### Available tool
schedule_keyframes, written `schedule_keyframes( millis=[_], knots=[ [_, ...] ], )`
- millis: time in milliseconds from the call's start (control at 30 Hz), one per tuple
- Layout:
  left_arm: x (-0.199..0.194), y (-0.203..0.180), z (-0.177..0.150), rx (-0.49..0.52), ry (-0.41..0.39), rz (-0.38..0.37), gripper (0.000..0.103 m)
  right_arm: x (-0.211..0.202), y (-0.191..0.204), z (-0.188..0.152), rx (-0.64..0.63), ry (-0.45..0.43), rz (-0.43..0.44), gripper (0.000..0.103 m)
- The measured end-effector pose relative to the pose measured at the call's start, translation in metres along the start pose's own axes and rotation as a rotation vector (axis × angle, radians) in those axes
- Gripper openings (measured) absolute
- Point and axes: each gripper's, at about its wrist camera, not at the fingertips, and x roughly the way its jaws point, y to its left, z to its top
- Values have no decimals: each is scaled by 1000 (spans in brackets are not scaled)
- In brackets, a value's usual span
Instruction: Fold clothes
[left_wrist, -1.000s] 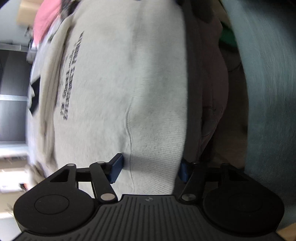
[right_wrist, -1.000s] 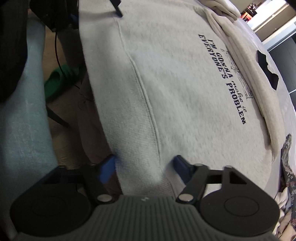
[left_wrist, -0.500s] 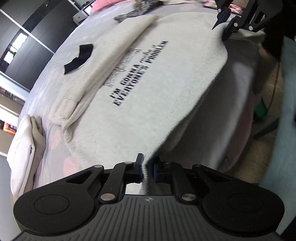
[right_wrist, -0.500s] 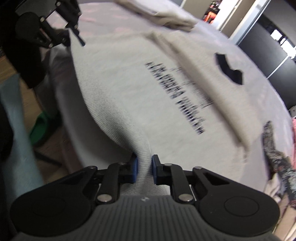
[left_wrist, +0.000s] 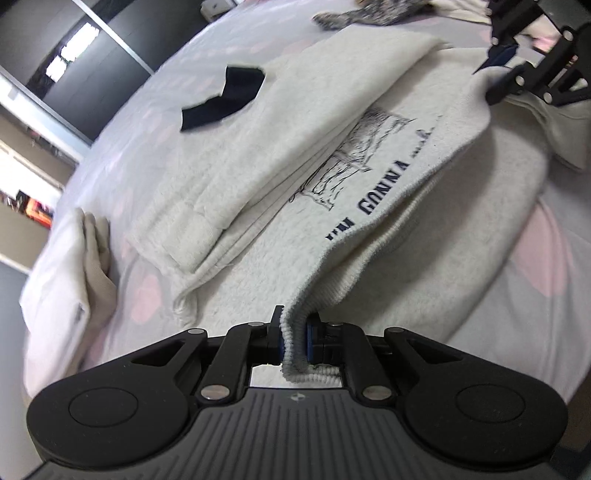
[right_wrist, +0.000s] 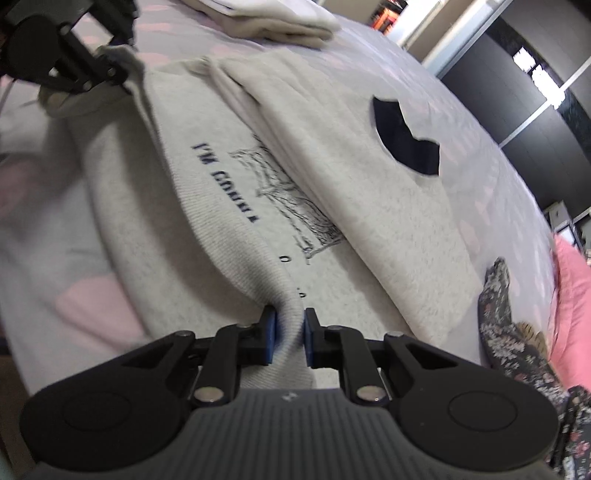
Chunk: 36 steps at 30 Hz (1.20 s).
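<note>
**Sweatshirt hem lifted over the bed**

Sweatshirt (left_wrist: 369, 110) lies on our pale bedsheet with pink patches (left_wrist: 147, 295), dark wardrobe panels behind. Its long axis runs from neck opening to ribbed hem. Our left gripper (left_wrist: 293, 338) and right gripper (right_wrist: 287, 338) each pinch that hem; the left's jaws are opening slightly.

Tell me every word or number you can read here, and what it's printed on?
"GONNA": dark print on the sweatshirt, partly covered by the lifted hem.
"I'M": sweatshirt, right wrist view.
The script line by the drawing is too blurred to read.
No other text is legible.
</note>
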Motion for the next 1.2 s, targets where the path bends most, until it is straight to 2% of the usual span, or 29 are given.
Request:
schedule_keyframes(
  millis=[133,267,400,500,533,633,733,800,967,1100,1200],
  knots=[
    [15,3,3,-13,35,4,20,17,-12,3,72,44,15,34],
    [20,11,4,-75,56,13,38,29,-26,4,194,93,51,38],
    [9,18,9,-132,55,-3,39,20,-44,10,370,159,117,41],
    [-8,20,13,-165,29,0,45,3,-58,14,494,186,133,53],
    [-12,22,14,-175,25,-5,45,-4,-62,13,537,188,147,54],
    [-24,27,19,-203,8,-1,45,-23,-72,13,645,162,223,54],
    [-37,33,23,-233,-24,14,45,-47,-81,14,749,96,321,55],
    [-43,38,26,-260,-41,14,46,-63,-86,15,811,48,366,64],
    [-45,46,30,-299,-52,19,46,-93,-94,24,935,-34,430,66],
    [-41,46,32,-292,-30,15,46,-110,-100,28,984,-79,483,75],
    [-37,45,32,-279,-4,-10,46,-118,-102,28,1012,-110,516,75]
  ],
)
